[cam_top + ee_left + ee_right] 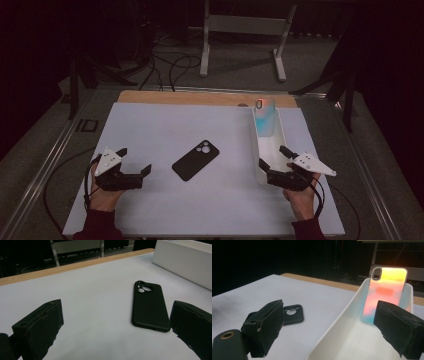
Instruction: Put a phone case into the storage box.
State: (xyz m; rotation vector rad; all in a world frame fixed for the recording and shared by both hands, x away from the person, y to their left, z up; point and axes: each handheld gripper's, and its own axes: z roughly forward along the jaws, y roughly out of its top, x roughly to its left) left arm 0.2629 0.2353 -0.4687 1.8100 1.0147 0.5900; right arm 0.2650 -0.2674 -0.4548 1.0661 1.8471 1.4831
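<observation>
A black phone case (pixel 195 159) lies flat, camera cutout up, on the white mat near the middle of the table. My left gripper (pixel 135 160) rests to its left, open and holding nothing. In the left gripper view the black case (pixel 149 306) lies just ahead, close to the right jaw of my left gripper (pixel 117 315). An iridescent orange-and-blue phone case (pixel 264 117) leans upright at the far end of a long white tray (pixel 272 145). My right gripper (pixel 272 156) is open at the tray's near end. In the right gripper view the tray's left wall (pixel 342 322) runs between the jaws, untouched.
The white mat (pixel 165 125) covers a table with a wooden strip (pixel 190 97) along its far edge. Beyond it, the legs of a metal stand (pixel 205 50) and cables (pixel 175 65) are on the dark floor. Bare mat lies ahead of the black case.
</observation>
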